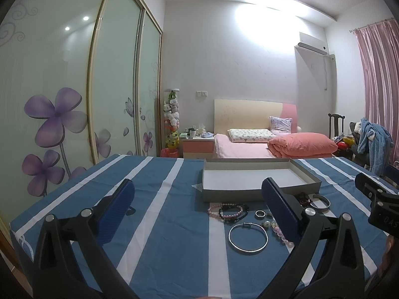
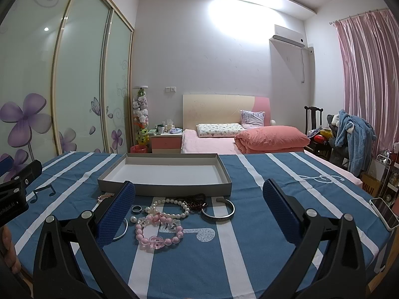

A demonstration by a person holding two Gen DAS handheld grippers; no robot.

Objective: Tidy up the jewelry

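Both grippers are held wide apart and empty above the striped cloth [image 2: 249, 261]: the left gripper [image 1: 199, 209] over bare stripes with the jewelry toward its right finger, the right gripper [image 2: 199, 206] directly over the pile.

From left to right, the jewelry is laid just before the tray [image 2: 225, 172], which holds nothing: a pink bead bracelet [image 1: 225, 210] tangled with a dark bead strand [image 1: 233, 215], a thin silver bangle [image 1: 248, 236], a small ring [image 2: 136, 208], a pearl strand [image 2: 174, 209] overlapping a pink charm bracelet [image 2: 159, 234], dark red beads [image 2: 197, 200], and an open cuff [image 2: 219, 210]. A phone [image 2: 385, 213] lies at the far right edge.

Nothing is judged sorted yet. Because the strands overlap, a neighbour could be dragged along when one is lifted. The ring and bangle, being thin and flat, could slip from the pads or be pushed across the cloth.
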